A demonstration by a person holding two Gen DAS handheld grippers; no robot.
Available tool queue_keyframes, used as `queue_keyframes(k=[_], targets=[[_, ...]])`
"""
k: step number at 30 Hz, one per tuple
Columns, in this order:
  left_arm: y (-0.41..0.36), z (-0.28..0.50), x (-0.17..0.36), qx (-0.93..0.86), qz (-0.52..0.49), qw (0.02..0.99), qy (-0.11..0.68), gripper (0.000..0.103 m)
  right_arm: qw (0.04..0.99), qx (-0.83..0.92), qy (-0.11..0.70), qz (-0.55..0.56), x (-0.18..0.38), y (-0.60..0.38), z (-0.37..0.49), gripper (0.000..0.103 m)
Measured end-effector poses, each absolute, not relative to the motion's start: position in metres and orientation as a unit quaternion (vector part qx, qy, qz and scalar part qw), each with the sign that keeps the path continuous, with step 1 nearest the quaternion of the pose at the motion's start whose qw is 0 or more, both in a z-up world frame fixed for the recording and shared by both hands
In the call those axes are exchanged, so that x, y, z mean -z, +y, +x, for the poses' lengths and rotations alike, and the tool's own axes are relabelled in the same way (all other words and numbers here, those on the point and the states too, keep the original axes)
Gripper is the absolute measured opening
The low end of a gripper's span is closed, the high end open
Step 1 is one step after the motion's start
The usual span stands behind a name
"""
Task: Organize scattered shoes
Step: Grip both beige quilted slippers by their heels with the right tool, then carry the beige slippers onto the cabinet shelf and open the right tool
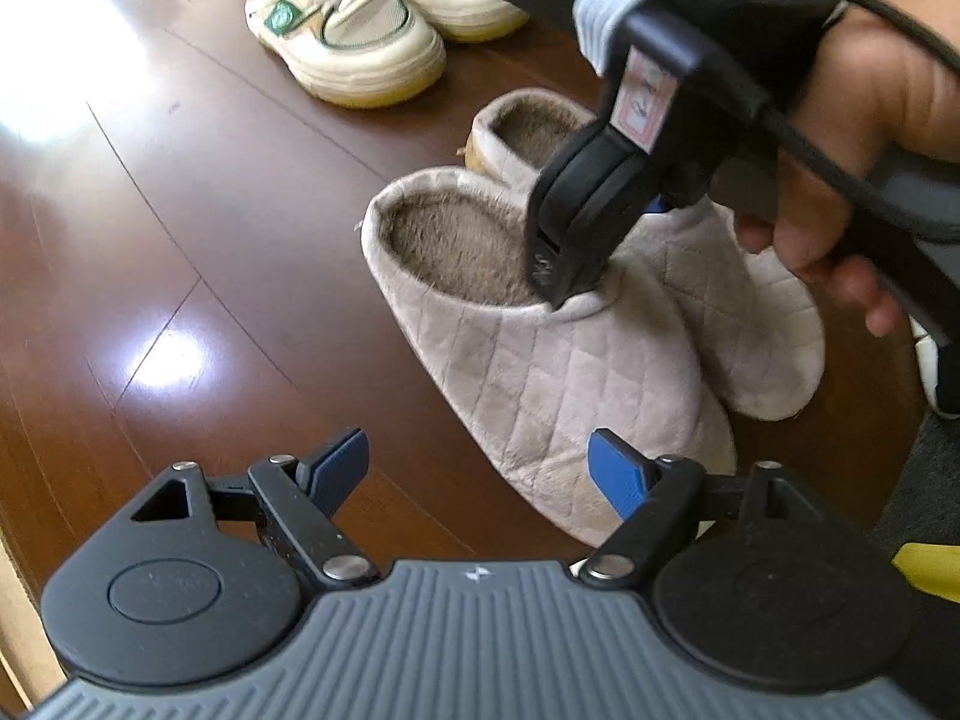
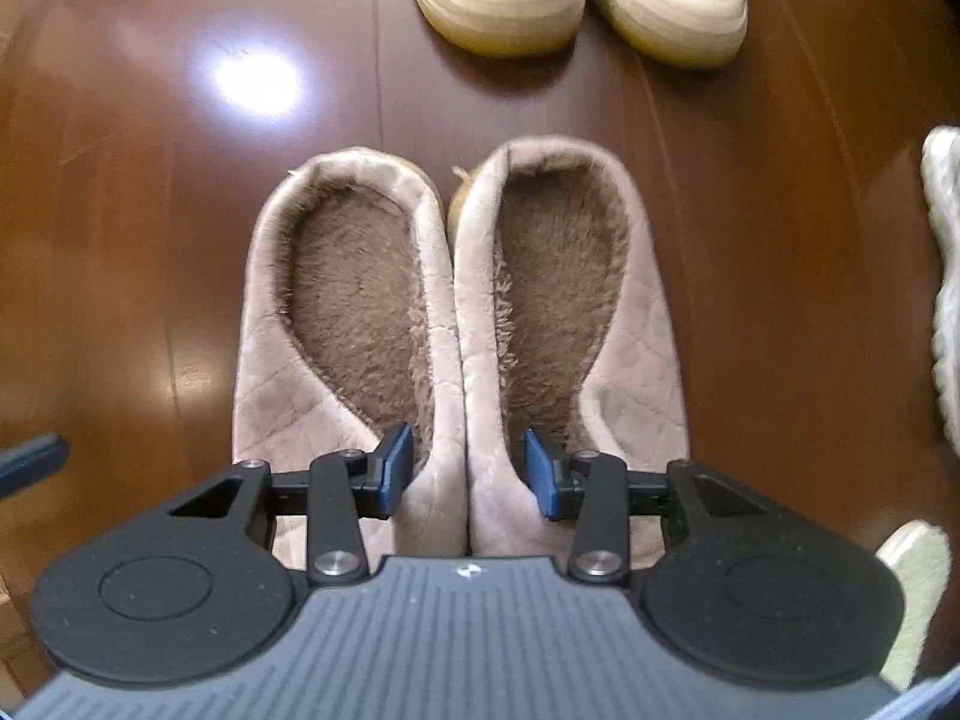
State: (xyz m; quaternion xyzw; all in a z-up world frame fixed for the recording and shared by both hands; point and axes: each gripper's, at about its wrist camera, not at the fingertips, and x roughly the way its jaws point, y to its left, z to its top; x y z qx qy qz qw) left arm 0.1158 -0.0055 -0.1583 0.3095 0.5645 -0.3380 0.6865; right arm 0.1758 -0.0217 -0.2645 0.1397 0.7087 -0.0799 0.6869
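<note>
A glossy brown plank floor carries all items. The slippers, a pinkish quilted pair with brown fleece lining, stand side by side near the middle of the floor with their inner walls touching. The sneakers, a cream pair with green trim and yellowed soles, stand together beyond the slipper heels and apart from them. Part of a white shoe shows at the right edge of the right wrist view. The right gripper points down with one blue pad inside each slipper opening, clamped on the two adjoining inner walls; the pads appear to press the fabric, though blur limits certainty. A hand in a fingerless glove holds its handle. The left gripper hangs over the near slipper's toe, jaws spread wide, gripping nothing. A green badge on one sneaker tongue bears unreadable print. A pale label on the right gripper carries reddish marks, also illegible.
</note>
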Motion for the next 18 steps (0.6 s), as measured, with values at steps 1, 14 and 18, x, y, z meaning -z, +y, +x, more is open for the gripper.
queue_keyframes(k=[1, 14, 18], targets=[[-0.007, 0.116, 0.159, 0.334, 0.312, 0.685, 0.568, 0.081, 0.695, 0.072, 0.703, 0.131, 0.266, -0.020, 0.173, 0.017], [-0.078, 0.116, 0.066, 0.372, 0.348, 0.682, 0.525, 0.081, 0.733, 0.184, 0.584, 0.297, 0.114, -0.156, 0.138, 0.014], [-0.145, 0.131, 0.023, 0.404, 0.354, 0.690, 0.486, 0.081, 0.730, 0.272, 0.516, 0.358, 0.053, -0.235, 0.141, 0.014]])
